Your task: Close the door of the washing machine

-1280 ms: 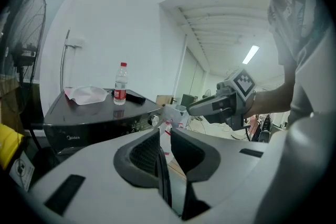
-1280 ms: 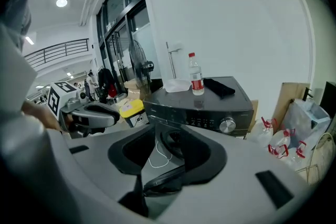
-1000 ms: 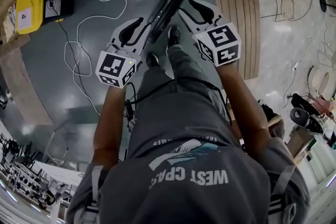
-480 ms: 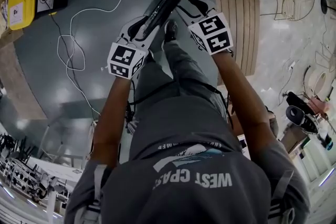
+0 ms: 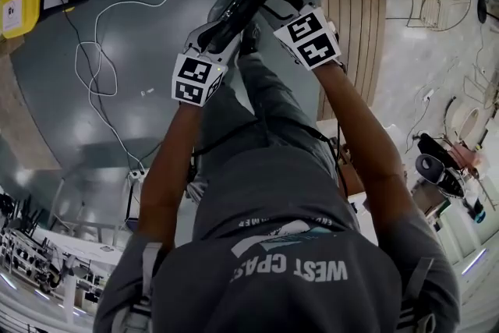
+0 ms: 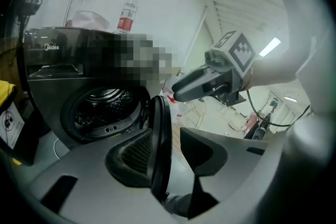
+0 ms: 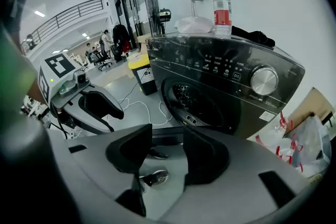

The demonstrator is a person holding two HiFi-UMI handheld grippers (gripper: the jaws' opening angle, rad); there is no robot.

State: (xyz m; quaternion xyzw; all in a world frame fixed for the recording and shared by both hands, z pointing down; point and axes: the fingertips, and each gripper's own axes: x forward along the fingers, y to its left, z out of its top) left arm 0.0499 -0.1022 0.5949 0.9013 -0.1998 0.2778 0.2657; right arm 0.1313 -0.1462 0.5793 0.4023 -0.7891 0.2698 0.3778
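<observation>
The door (image 6: pixel 159 113) stands open, out from the drum opening of the dark washing machine (image 7: pixel 220 86), and we see it edge-on. Our left gripper (image 6: pixel 167 136) straddles the door's rim with its jaws opening, the rim close against one jaw and clear of the other. Our right gripper (image 7: pixel 167 139) hangs just beside the door, jaws opening with nothing gripped. A water bottle (image 7: pixel 221 5) stands on top of the machine
</observation>
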